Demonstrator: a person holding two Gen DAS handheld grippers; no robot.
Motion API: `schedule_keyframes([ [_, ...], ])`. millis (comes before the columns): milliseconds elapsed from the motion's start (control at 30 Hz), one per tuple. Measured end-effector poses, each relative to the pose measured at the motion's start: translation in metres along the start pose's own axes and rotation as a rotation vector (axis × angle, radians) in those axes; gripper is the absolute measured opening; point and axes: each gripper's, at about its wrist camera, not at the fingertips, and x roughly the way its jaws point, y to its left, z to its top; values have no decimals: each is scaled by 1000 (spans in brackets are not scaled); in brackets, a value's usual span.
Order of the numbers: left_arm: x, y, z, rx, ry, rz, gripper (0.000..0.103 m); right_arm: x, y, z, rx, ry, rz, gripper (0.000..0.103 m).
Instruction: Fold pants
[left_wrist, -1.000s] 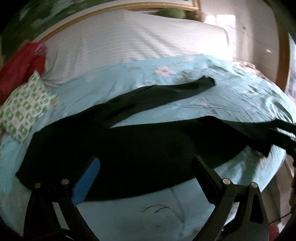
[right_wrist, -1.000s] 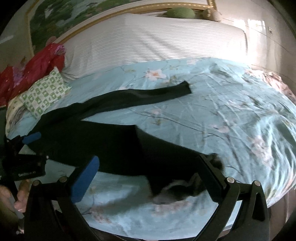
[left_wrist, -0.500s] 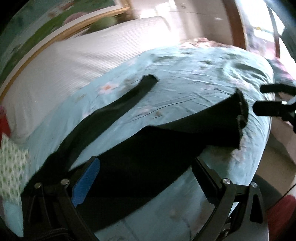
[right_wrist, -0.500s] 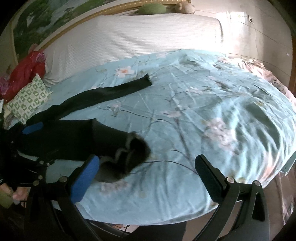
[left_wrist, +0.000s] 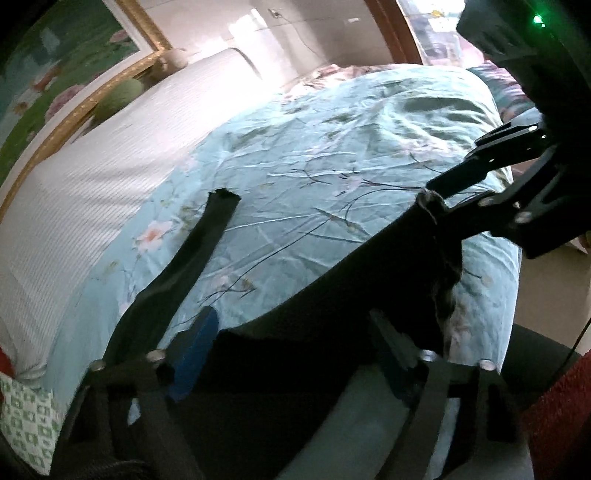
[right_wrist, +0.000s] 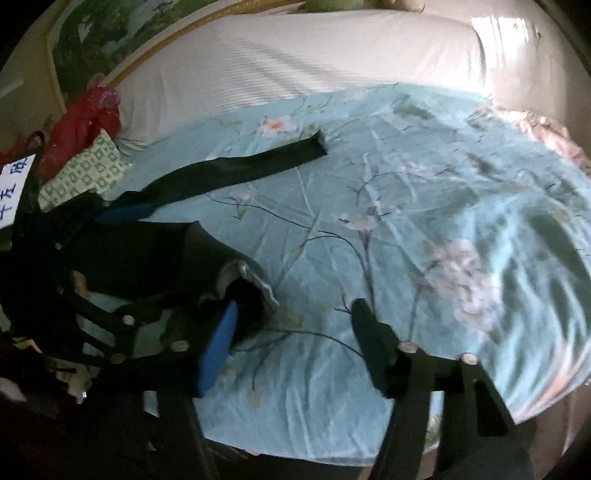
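Observation:
Black pants (left_wrist: 314, 295) lie on the light-blue flowered bedspread (left_wrist: 351, 155). One thin leg (left_wrist: 207, 236) stretches away toward the white bedding. The wider leg runs right to its cuff (left_wrist: 430, 201). My left gripper (left_wrist: 291, 317) is low over the waist end, its jaws closing with black cloth between them. My right gripper (right_wrist: 295, 306) is also closing; the cuff (right_wrist: 247, 291) sits by its blue left pad (right_wrist: 218, 347), with mostly bedspread in the gap. In the left wrist view the right gripper (left_wrist: 437, 205) has a finger on either side of the cuff.
White striped bedding (right_wrist: 295, 62) covers the far half of the bed, under a gold-framed painting (left_wrist: 122, 81). A green-and-white pillow (right_wrist: 88, 170) and red cloth (right_wrist: 81, 125) lie at the left. The bed edge and floor (left_wrist: 546, 288) are at the right.
Both grippers have narrowed from wide open. The left gripper rolled and swung in over the pants. The right gripper moved so the cuff now sits at its left pad.

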Motion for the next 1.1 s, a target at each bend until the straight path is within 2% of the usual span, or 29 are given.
schedule_keyframes([
  [33,5,0,2,1,11,-17,59,4,0,1,0,9,-1,42],
  [67,8,0,4,0,19,-32,39,6,-1,1,4,15,4,28],
  [100,12,1,5,-4,31,-49,17,8,-2,2,13,20,14,21],
  [133,15,3,7,-12,38,-61,11,9,-3,2,25,22,24,8],
  [200,15,6,10,-30,26,-75,7,8,-6,2,52,13,40,6],
  [400,15,32,33,-137,-17,-106,3,0,-26,15,206,-44,127,4],
  [533,25,50,57,-173,-39,-94,2,0,-42,26,316,-75,182,3],
  [633,32,61,68,-184,-27,-142,5,4,-53,35,373,-89,206,3],
  [733,32,76,64,-206,-7,-228,22,8,-60,44,397,-90,208,3],
  [800,32,79,57,-186,-2,-248,55,10,-64,48,409,-89,208,3],
  [867,32,74,54,-139,11,-254,67,9,-69,51,422,-97,207,0],
  [1000,41,58,57,-80,43,-304,68,5,-79,54,441,-111,221,0],
  [1100,42,56,52,-52,58,-326,69,9,-80,53,440,-75,210,0],
])
